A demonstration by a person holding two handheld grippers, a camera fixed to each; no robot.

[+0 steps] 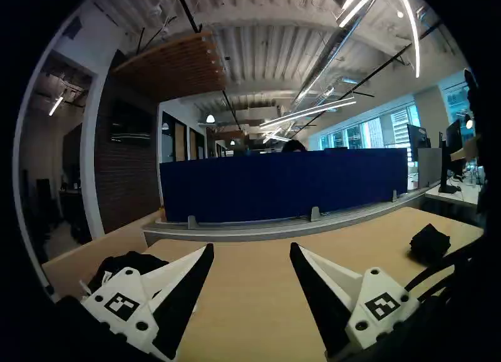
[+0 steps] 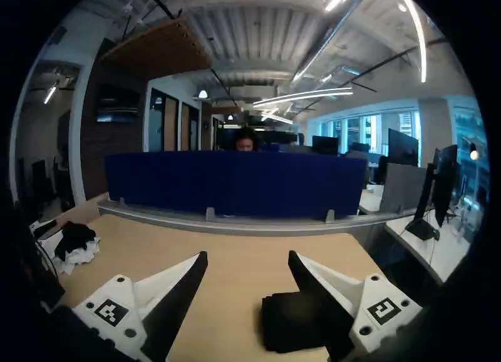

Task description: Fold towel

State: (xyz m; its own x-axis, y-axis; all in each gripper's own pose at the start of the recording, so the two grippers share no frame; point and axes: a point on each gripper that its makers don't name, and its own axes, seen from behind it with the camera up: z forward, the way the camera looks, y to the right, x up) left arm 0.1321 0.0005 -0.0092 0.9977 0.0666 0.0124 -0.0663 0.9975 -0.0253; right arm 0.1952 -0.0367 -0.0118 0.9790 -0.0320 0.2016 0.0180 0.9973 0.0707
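Observation:
My left gripper [image 1: 250,247] stands open over the bare wooden table [image 1: 250,299], with nothing between its fingers. A crumpled black cloth [image 1: 128,262] lies just behind its left finger. A small folded black towel [image 1: 429,242] sits farther off to the right. My right gripper [image 2: 247,254] is also open and empty. A folded black towel [image 2: 291,321] lies flat on the table [image 2: 238,262], close beside and partly under its right finger [image 2: 338,293]. A heap of black and white cloths [image 2: 75,243] rests at the table's left edge.
A blue divider panel [image 1: 282,183] on a grey rail closes off the table's far side, and a person's head [image 2: 245,139] shows above the divider [image 2: 235,180]. Monitors [image 2: 441,174] stand on a neighbouring desk to the right. Black cables [image 1: 451,268] lie at the right.

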